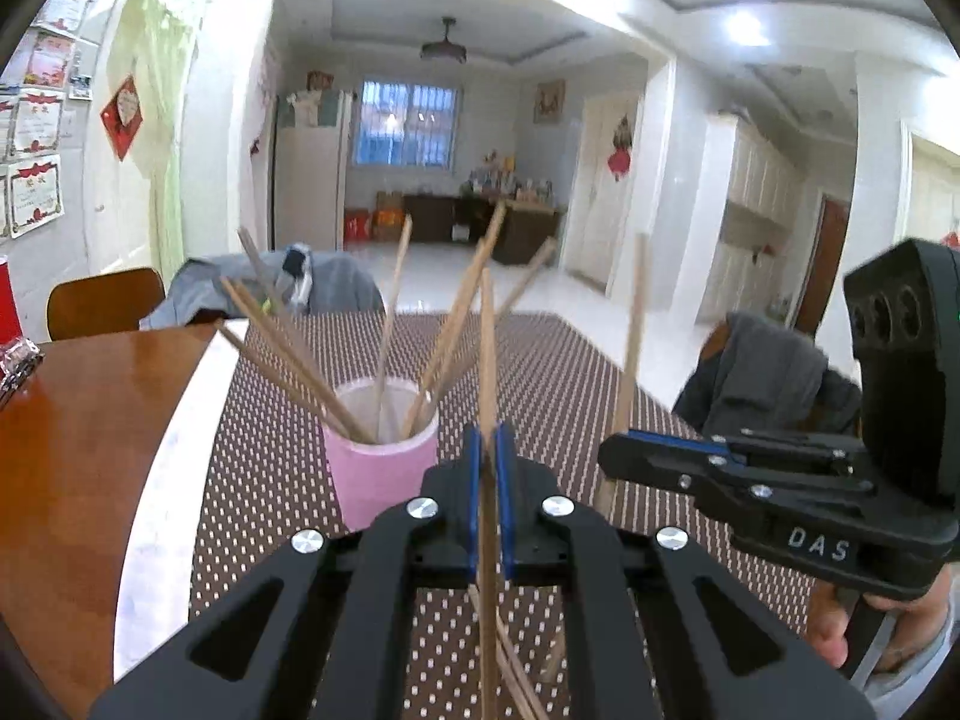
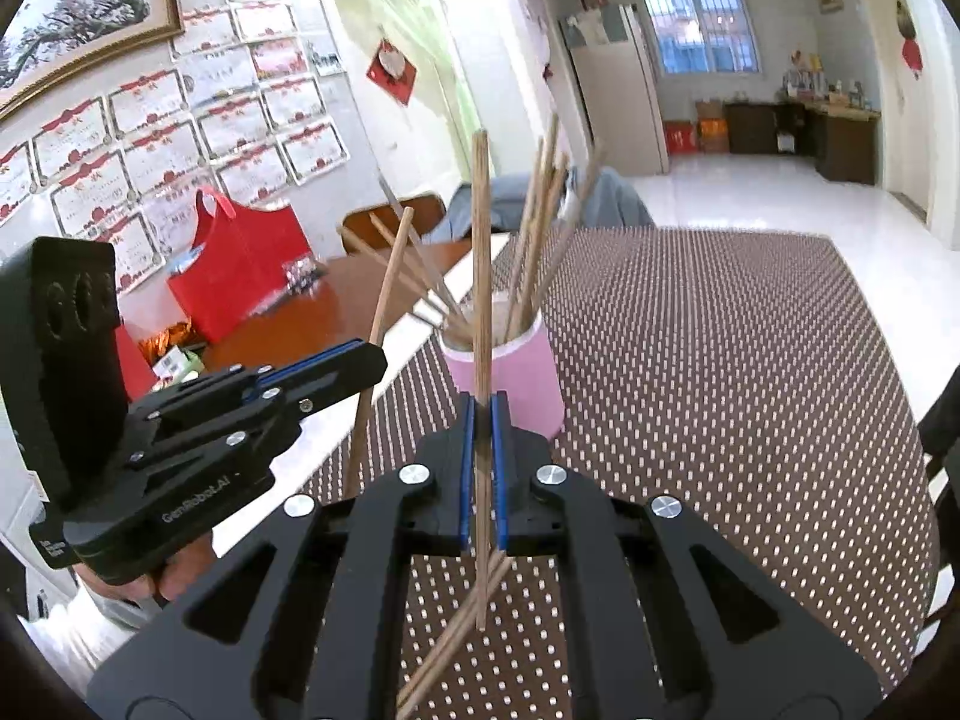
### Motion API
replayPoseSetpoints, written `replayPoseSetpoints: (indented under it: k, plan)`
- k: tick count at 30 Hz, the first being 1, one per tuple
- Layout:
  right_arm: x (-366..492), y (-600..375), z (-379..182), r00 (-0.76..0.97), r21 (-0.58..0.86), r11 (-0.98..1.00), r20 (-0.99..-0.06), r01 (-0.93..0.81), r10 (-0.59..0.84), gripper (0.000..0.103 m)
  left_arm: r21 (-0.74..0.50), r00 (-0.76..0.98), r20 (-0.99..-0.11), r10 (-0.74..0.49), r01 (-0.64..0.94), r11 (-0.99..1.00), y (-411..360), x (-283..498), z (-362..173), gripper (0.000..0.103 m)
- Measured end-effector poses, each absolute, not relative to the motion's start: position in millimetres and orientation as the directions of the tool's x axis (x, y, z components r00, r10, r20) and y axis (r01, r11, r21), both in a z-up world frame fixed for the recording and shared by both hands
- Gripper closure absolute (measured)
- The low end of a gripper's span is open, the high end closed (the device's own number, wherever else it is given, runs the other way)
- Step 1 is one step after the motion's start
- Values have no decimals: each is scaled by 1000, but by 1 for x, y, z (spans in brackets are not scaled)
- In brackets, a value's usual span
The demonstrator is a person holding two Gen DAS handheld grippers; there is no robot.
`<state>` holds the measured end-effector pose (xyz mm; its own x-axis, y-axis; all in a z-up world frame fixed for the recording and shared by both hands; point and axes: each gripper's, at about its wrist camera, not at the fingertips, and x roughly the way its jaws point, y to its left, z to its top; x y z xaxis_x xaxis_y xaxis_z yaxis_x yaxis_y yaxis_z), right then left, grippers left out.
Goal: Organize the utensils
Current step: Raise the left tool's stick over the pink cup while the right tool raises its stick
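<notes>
Tablecloth brown with white dots, wooden table beneath, tiled floor beyond

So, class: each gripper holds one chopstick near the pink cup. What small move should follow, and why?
Probably carry the left gripper forward over the pink cup: its chopstick is clamped upright, the cup stands just ahead, and more chopsticks lie on the mat.

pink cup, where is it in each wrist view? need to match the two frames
Left wrist: pink cup sits left of centre, just beyond and left of the left gripper.
Right wrist: pink cup sits at centre, just beyond and slightly right of the right gripper.
Shared landmark: the barred window on the far wall; also the dotted brown mat under the cup.
</notes>
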<state>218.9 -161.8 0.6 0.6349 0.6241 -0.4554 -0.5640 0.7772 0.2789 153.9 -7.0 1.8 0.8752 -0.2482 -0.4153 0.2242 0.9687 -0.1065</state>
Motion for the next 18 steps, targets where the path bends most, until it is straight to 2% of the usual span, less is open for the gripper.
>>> replayPoseSetpoints:
  k: [13,18]
  plan:
    - [221,-142,56,727,232,776,-271,-587,631,97,-198,966,-147,-215,184,963,22,167,49,97]
    - [228,-132,67,755,215,787,-223,-579,616,97,-209,982,-86,-166,145,967,29,178,55,97]
